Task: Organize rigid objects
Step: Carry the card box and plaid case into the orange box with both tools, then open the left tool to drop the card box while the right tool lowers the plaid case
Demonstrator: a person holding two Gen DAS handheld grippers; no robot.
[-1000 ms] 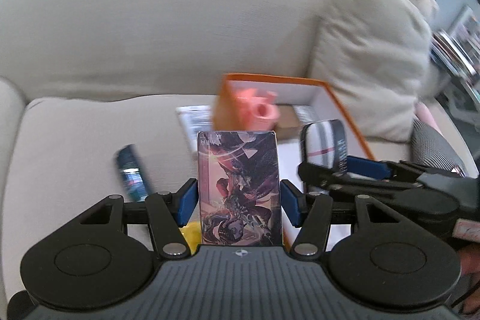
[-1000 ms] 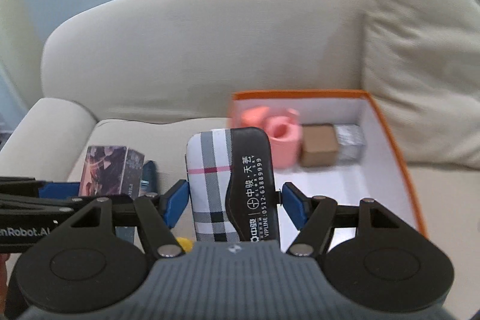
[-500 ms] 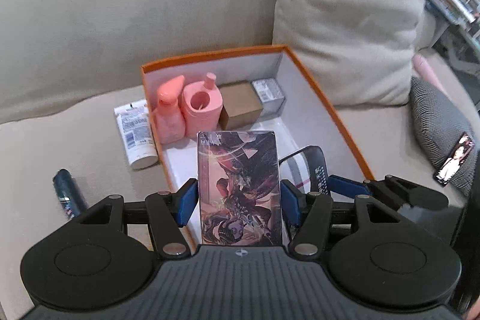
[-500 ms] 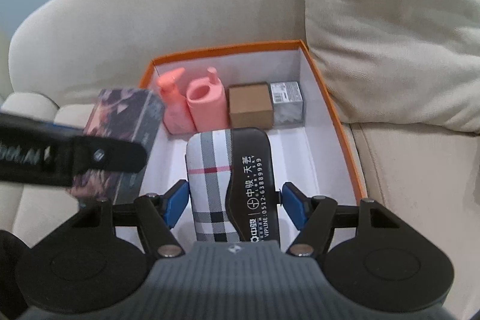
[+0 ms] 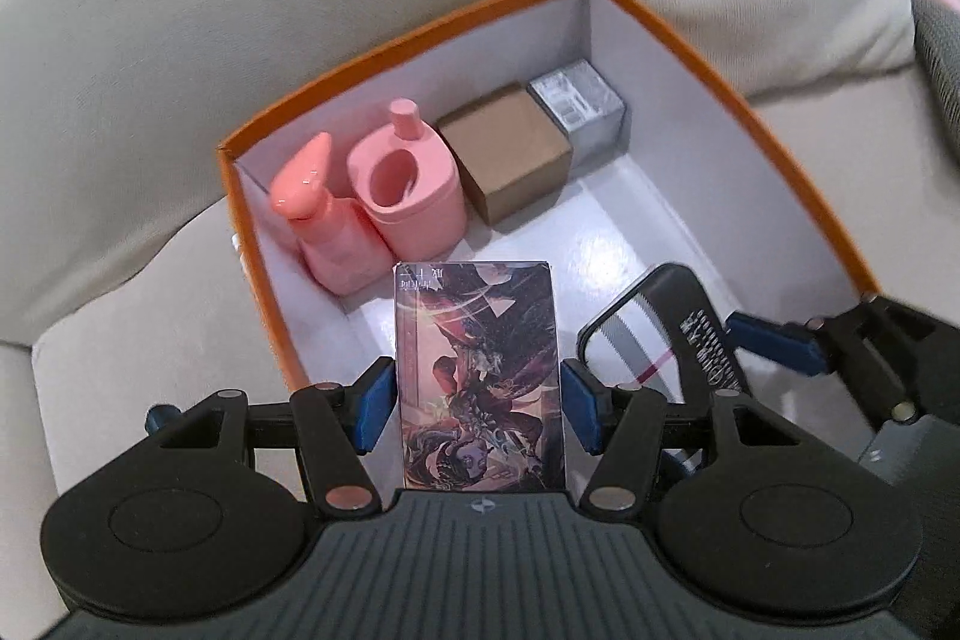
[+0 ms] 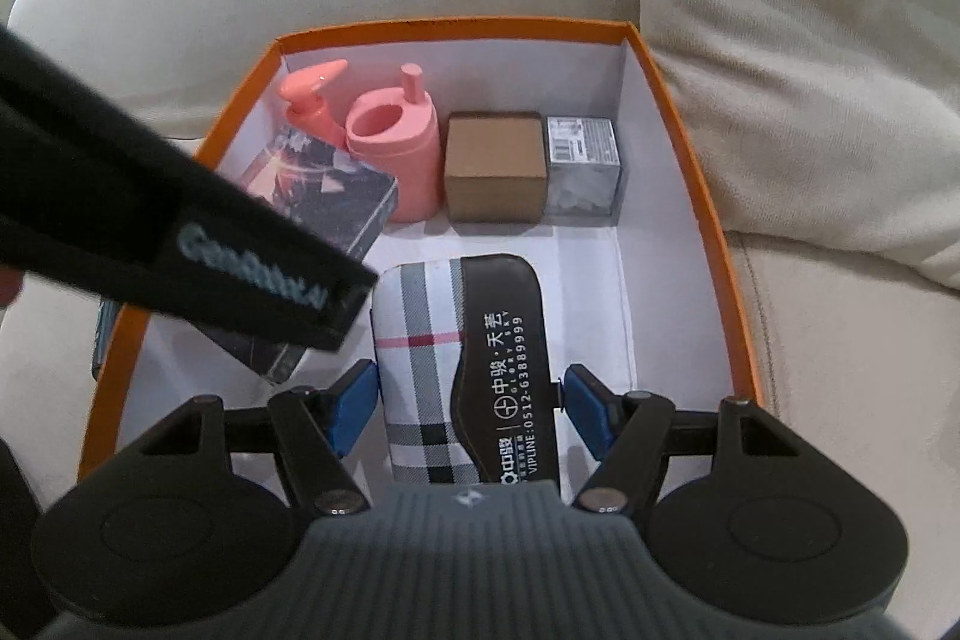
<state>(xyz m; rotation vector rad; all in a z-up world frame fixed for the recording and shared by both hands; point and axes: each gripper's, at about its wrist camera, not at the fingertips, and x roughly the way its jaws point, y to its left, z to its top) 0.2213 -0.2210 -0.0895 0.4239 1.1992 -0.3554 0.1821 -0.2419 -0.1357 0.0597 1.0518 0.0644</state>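
My left gripper (image 5: 478, 409) is shut on an illustrated card box (image 5: 480, 370) and holds it over the near left part of the orange box (image 5: 708, 58). My right gripper (image 6: 468, 409) is shut on a plaid glasses case (image 6: 462, 370), held over the same box's (image 6: 678, 112) near middle. The card box (image 6: 336, 184) and left gripper also show at the left of the right wrist view. The glasses case (image 5: 660, 328) shows right of the card box in the left wrist view.
Along the box's far wall stand a pink pump bottle (image 5: 324, 214), a pink jug (image 5: 414, 184), a brown carton (image 5: 510, 148) and a silver carton (image 5: 579, 103). The box sits on a beige sofa (image 5: 180, 40) with a cushion (image 6: 810, 40) at the right.
Both grippers have moved forward and tilted down over the orange box, carrying the card box and the glasses case above its white floor. Loose items on the sofa have left view.
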